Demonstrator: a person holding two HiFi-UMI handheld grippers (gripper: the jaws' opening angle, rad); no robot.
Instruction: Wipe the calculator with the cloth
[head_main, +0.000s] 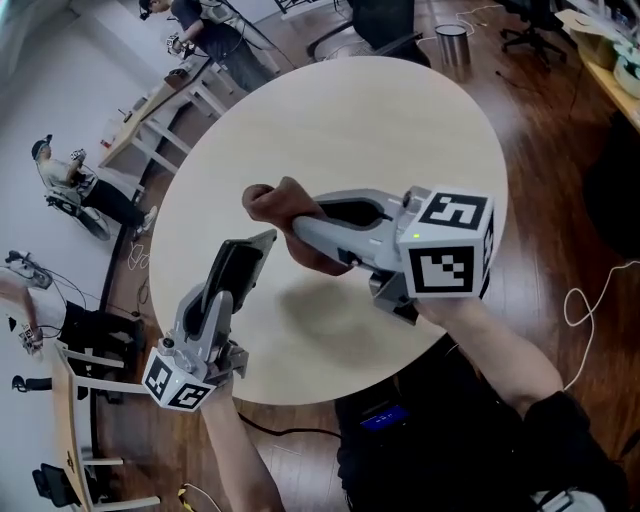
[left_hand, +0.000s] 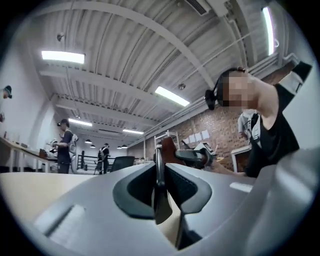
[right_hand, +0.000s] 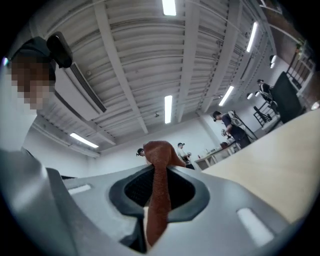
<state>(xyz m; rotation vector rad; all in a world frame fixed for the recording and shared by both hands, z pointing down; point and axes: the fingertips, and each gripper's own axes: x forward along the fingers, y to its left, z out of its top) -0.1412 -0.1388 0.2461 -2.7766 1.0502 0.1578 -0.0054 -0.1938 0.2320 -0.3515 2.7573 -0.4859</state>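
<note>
L gripper (head_main: 232, 290) is clamped on calculator (head_main: 245, 258), raised over table (head_main: 400, 130), long axis run along jaws. R gripper (head_main: 300, 222) is pinched on cloth (head_main: 270, 200), held just right of calculator's far end.

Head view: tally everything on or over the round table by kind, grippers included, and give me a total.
grippers: 2, the left gripper and the right gripper
calculator: 1, dark, gripped in the left jaws
cloth: 1, brown, gripped in the right jaws
table: 1, round, pale top
Total: 5
</note>
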